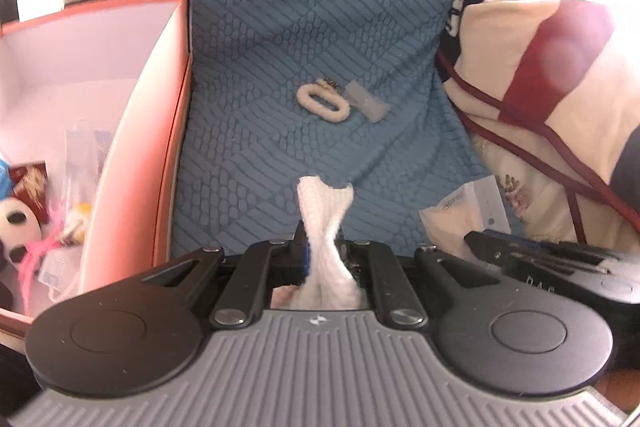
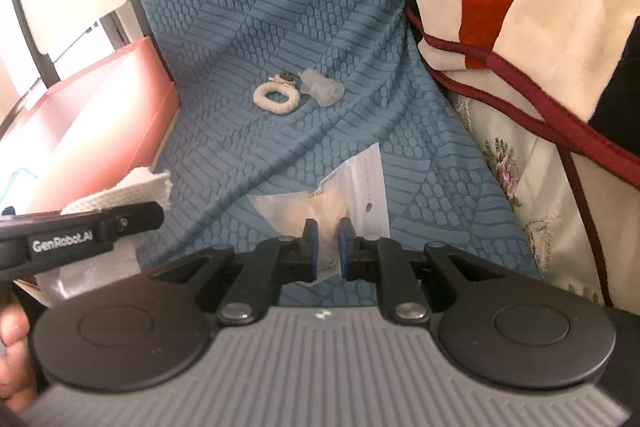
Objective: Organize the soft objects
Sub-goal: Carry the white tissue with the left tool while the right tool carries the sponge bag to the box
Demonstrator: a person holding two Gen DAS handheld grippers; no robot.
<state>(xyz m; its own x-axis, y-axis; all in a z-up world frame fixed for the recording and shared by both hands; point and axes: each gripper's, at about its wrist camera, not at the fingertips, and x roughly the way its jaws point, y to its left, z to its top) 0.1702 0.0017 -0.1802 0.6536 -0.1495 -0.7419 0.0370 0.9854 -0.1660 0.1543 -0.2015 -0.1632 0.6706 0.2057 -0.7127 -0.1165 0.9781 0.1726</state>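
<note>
My left gripper point(image 1: 323, 233) is shut on a white waffle-weave cloth point(image 1: 326, 223), which sticks up past the fingertips; the cloth also shows in the right wrist view point(image 2: 132, 193). My right gripper point(image 2: 328, 227) is open, its blue pads on either side of a clear plastic packet point(image 2: 348, 187) lying on the blue textured cover point(image 2: 280, 7). That packet shows in the left wrist view point(image 1: 460, 215) by the right gripper point(image 1: 560, 259). A cream hair tie point(image 1: 324, 103) point(image 2: 276, 98) lies further off on the cover.
An orange-rimmed box point(image 1: 132, 131) stands at left, holding a panda plush point(image 1: 18, 227), a pink ribbon and packets. A small clear plastic piece point(image 2: 322, 91) lies beside the hair tie. A cream, red and black quilt point(image 1: 540, 75) is piled at right.
</note>
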